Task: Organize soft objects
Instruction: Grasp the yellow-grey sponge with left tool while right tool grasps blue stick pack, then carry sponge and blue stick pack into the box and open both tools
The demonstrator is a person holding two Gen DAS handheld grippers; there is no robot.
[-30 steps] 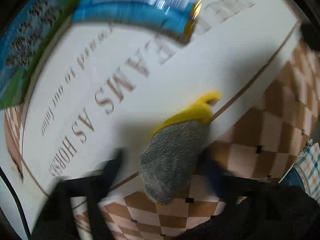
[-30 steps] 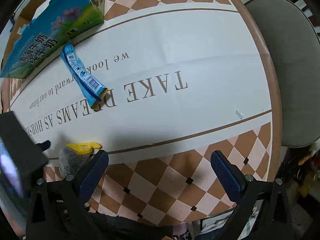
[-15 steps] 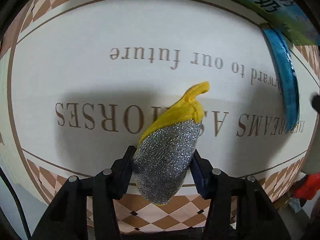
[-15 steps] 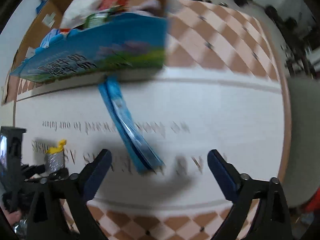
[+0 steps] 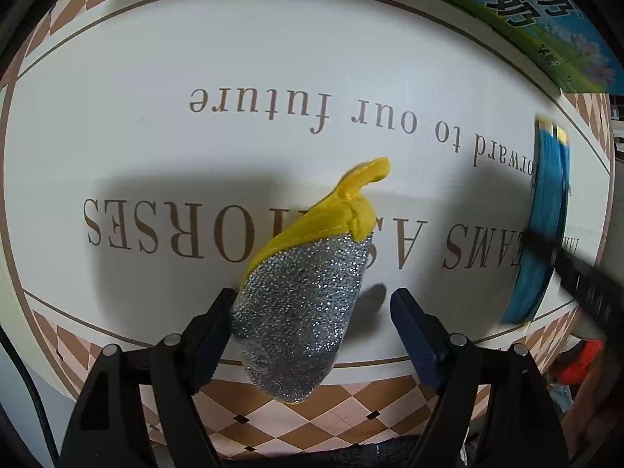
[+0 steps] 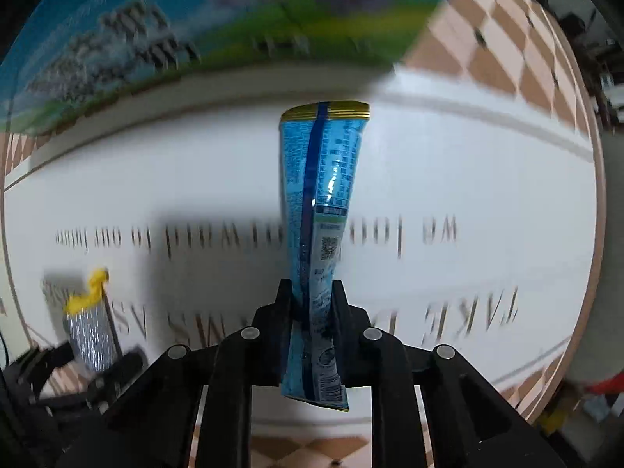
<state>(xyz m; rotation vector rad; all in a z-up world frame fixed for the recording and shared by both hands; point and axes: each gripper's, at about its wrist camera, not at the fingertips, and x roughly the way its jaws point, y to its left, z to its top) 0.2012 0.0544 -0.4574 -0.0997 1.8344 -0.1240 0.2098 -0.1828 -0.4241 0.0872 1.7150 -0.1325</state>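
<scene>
A silver glitter scrubber with a yellow top sits between the fingers of my left gripper. The left finger touches it; the right finger stands apart, so the jaws are open. It also shows small in the right wrist view. My right gripper is shut on a long blue sachet and holds it above the white tablecloth. The sachet also shows at the right edge of the left wrist view.
A cardboard box with a blue and green printed side stands at the back of the table; it also shows in the left wrist view. The cloth has a brown checked border. The table's edge runs on the right.
My left gripper's jaws have opened wider around the scrubber. My right gripper moved onto the blue sachet, shut on it and lifted it.
</scene>
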